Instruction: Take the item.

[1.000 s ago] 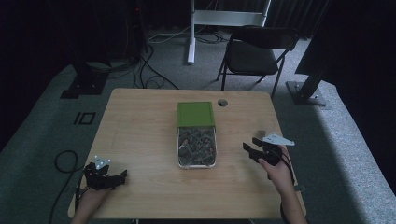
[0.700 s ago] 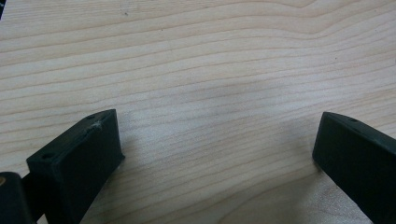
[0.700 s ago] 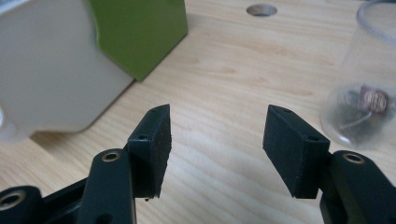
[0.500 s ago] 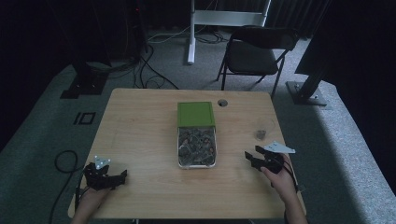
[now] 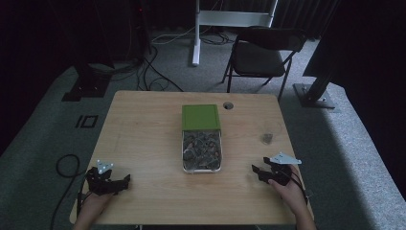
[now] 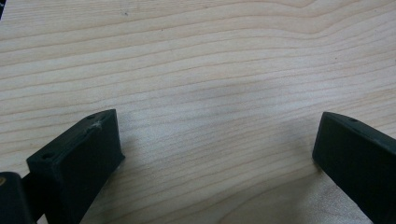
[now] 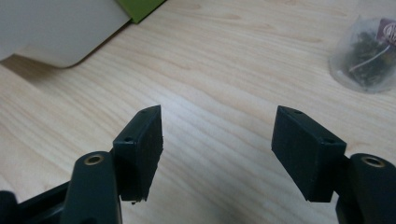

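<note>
Both tongs rested low on the table, jaws spread and holding nothing.

The right gripper [image 5: 261, 171] lay near the table's [image 5: 143, 129] front right corner, held by the person's right hand [image 5: 292, 191]; in the right gripper view [image 7: 217, 140] its jaws stood wide apart over bare wood. A tea bag [image 7: 366, 58] lay ahead of it and to the right, well clear of the jaws; in the high view the tea bag [image 5: 267, 138] sat near the right edge, between the gripper and the back of the table. The left gripper [image 5: 122, 181] lay near the front left corner, its jaws [image 6: 212, 154] also spread over bare wood. In the middle stood a white box [image 5: 201, 151] full of tea bags, its green lid [image 5: 200, 117] lying just behind it, touching.
</note>
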A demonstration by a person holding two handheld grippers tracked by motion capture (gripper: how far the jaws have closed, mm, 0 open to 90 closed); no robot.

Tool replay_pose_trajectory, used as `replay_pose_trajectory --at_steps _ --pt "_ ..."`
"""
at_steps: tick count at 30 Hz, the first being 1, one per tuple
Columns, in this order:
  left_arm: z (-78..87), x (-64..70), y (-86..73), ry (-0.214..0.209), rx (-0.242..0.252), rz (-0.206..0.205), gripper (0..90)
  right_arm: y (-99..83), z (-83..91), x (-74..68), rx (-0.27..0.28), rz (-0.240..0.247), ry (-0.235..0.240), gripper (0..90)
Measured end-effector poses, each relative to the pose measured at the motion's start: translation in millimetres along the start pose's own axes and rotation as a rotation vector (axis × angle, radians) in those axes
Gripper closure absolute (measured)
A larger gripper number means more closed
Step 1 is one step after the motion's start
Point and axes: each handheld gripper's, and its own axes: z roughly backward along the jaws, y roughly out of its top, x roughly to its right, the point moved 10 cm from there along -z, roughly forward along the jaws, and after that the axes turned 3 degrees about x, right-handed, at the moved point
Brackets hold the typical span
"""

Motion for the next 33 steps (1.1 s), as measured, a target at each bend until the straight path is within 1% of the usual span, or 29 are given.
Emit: replay_pose_trajectory --at_steps 2,8,12,16,21,25,29,31,33 --pt "0.0 0.0 0.0 0.0 0.0 0.0 1.7 -2.6 1.4 -0.8 -0.003 0.003 0.005 31.9" --pt "0.0 0.1 0.0 0.0 0.0 0.001 1.7 -11.0 5.2 -6.3 -0.006 0.017 0.047 28.0" --pt "0.0 0.0 0.0 0.0 0.0 0.0 1.7 -16.5 8.0 -6.9 -0.016 0.034 0.059 27.2" --pt "0.0 0.1 0.0 0.0 0.0 0.001 1.7 -23.7 10.9 -9.4 -0.035 0.061 0.074 25.7" --pt "0.4 -0.4 -0.4 0.003 0.0 0.004 1.7 -26.9 15.1 -12.0 -0.033 0.06 0.093 25.2" --pt "0.4 -0.4 -0.4 0.003 0.0 0.004 1.7 -32.4 17.4 -15.4 -0.063 0.087 0.103 23.6" --pt "0.4 -0.4 -0.4 0.003 0.0 0.004 1.7 -37.5 18.2 -20.4 -0.095 0.125 0.117 22.3" --pt "0.4 -0.4 -0.4 0.003 -0.001 0.004 1.7 -40.3 18.0 -22.9 -0.116 0.153 0.122 20.8" --pt "0.3 -0.4 -0.4 0.003 0.0 0.004 1.7 -40.7 18.3 -25.2 -0.117 0.154 0.131 20.7"
